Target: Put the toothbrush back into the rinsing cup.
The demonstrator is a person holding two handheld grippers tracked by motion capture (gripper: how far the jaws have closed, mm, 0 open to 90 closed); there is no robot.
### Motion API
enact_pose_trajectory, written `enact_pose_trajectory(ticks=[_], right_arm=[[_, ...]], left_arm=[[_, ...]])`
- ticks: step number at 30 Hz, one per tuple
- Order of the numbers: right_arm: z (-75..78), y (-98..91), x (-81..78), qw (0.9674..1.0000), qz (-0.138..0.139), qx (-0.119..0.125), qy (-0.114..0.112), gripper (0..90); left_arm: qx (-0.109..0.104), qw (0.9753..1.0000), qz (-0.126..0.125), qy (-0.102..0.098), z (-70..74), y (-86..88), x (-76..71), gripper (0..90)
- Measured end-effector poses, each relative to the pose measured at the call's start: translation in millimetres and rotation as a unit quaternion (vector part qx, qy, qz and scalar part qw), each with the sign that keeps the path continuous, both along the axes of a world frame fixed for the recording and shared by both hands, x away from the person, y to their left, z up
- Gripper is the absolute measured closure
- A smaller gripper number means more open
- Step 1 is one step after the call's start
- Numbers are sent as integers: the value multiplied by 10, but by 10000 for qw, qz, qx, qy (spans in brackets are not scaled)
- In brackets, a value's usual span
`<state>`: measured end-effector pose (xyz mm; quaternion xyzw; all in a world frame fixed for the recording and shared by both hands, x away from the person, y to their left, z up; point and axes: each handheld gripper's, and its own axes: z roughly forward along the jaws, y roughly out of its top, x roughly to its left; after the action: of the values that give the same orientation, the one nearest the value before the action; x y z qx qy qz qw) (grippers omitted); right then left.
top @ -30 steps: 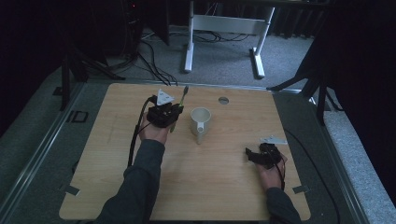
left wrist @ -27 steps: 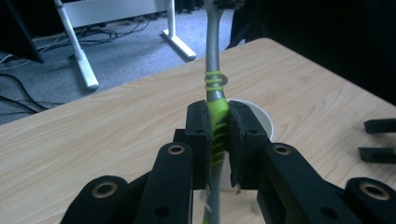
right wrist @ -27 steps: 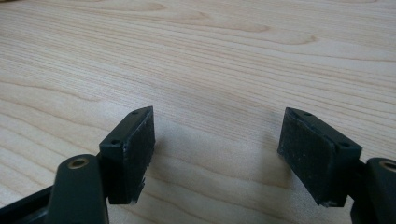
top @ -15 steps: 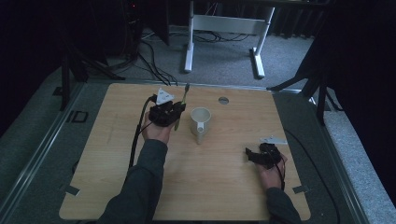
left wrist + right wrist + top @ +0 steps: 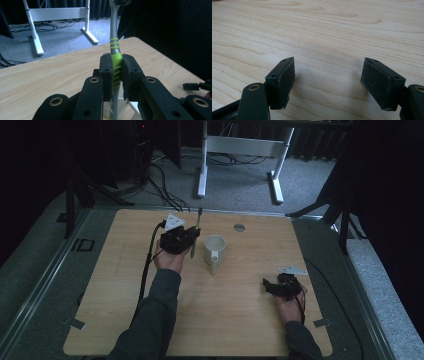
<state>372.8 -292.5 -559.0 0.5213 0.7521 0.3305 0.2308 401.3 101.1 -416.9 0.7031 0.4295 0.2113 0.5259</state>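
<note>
While the left gripper (image 5: 192, 234) pinches an upright toothbrush (image 5: 115, 60) by its green handle just left of the mug (image 5: 214, 251), the right gripper (image 5: 329, 82) rests on the table (image 5: 240, 315), well to the mug's right, jaws spread with nothing between.

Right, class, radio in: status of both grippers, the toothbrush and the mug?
Left gripper shut on toothbrush, upright beside mug. Right gripper open, empty, low over table. Nothing in the way.
</note>
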Motion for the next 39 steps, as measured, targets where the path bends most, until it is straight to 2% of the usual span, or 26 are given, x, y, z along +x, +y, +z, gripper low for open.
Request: enact_pose_trajectory(ticks=[3,13,21,32,39], right_arm=[[0,0,0,10000,0,0,-1,265],[0,2,0,10000,3,1,-2,266],[0,1,0,10000,12,-5,-3,265],[0,1,-1,10000,10,0,-5,265],[0,1,-1,10000,10,0,-3,265]], left_arm=[[-123,9999,17,-2,5,13,11,797],[-200,9997,66,-149,50,39,4,797],[-387,9989,-156,-229,44,36,20,797],[-704,9960,-433,-352,54,36,21,797],[-723,9957,-446,-357,62,36,16,797]])
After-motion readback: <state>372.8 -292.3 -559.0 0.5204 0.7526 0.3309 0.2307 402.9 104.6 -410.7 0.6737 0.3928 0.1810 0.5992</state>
